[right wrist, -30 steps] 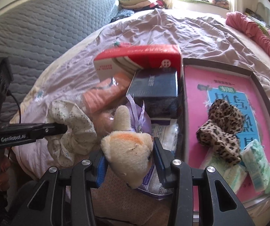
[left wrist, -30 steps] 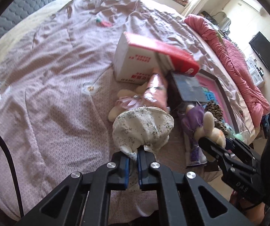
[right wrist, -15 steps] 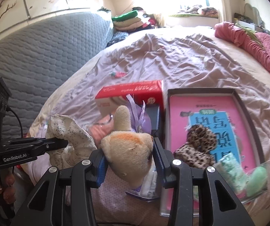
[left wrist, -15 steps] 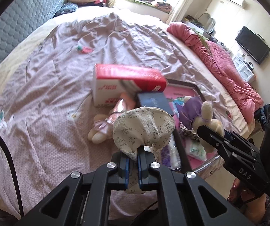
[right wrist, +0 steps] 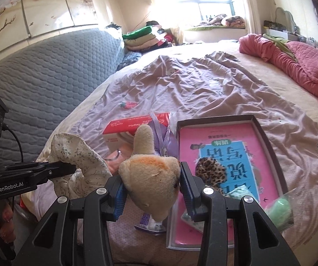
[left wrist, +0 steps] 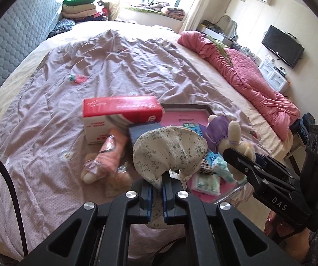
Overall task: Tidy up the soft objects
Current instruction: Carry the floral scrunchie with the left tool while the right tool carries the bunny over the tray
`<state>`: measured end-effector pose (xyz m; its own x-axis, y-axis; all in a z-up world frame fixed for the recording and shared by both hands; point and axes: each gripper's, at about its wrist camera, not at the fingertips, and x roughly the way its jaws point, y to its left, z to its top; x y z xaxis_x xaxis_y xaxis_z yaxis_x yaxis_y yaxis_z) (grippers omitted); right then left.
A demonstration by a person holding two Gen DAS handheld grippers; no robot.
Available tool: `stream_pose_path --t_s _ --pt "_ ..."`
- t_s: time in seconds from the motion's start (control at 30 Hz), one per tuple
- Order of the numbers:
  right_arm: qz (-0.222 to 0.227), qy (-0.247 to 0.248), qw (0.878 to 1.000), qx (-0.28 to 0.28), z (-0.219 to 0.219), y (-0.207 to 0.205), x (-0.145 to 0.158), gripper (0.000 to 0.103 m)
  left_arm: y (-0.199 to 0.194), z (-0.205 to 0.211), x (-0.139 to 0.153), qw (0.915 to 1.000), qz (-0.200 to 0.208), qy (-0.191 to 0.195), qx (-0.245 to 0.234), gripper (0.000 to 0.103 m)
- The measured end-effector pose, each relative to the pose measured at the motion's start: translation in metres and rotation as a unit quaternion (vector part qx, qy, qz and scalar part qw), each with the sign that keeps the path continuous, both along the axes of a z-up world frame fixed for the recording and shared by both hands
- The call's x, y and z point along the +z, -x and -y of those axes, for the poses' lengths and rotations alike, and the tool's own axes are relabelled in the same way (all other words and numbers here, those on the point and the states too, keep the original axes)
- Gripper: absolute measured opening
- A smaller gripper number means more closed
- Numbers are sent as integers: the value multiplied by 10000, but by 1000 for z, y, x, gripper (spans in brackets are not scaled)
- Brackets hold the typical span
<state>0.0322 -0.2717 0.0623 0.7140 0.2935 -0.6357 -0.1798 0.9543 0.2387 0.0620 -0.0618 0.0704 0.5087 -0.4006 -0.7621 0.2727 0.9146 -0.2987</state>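
Both grippers rose: one scrunchie (left wrist: 170, 148), one plush (right wrist: 152, 177).

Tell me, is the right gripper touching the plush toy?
Touching. In the right wrist view, the right gripper has both blue pads pressed against the sides of the plush toy, which is clamped between them with no gap.

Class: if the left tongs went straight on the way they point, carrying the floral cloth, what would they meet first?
Probably the dark blue box just beyond the cloth held by the left tongs; depth is unclear.
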Motion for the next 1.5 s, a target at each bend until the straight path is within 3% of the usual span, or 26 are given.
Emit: stream_pose_path --t_s 0.67,1.5 --pt "192 41 9974 -695 70 21 11 44 1 76 9 9979 93 48 -646 7" --pt "-26 180 9908 -1344 129 20 -14 44 -31 142 -45 9929 -508 -90 -1071 7"
